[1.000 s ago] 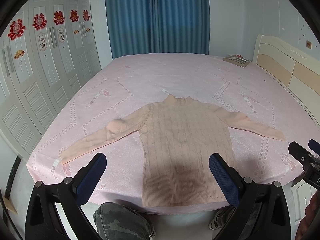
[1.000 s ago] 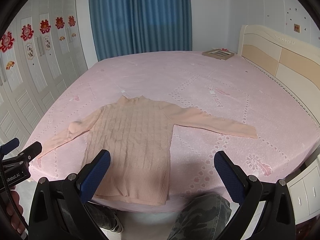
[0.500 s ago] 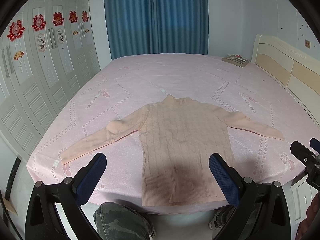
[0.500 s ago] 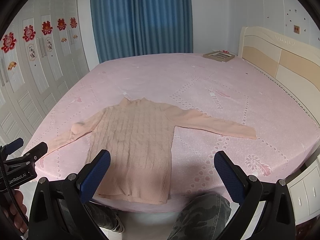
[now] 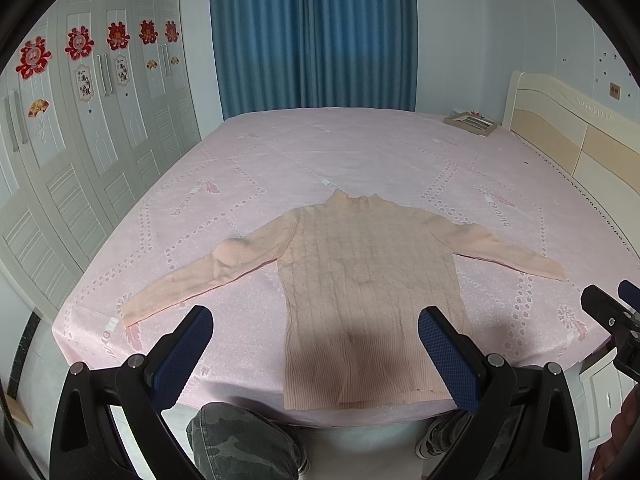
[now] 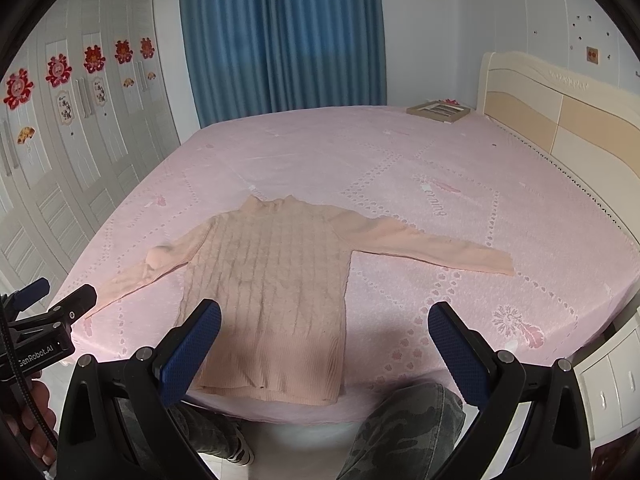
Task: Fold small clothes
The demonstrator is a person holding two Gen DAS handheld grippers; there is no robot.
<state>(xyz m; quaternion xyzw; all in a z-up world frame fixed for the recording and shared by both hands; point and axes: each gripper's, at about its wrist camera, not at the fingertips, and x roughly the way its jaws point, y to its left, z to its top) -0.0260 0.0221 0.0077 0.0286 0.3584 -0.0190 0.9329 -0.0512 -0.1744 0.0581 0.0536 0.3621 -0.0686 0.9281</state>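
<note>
Meanwhile, spread flat at 6 o'clock on the pink bed [image 5: 360, 152]: peach sweater [image 5: 368, 292], sleeves out at 9 and 3. Released and empty, well apart from it: left gripper [image 5: 316, 354], right gripper [image 6: 324, 350].

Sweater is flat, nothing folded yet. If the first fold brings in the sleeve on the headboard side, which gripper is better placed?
Likely the right gripper. It is open and empty, and that sleeve lies straight on its side. The left gripper, also open, faces the hem of the sweater and the other sleeve.
</note>
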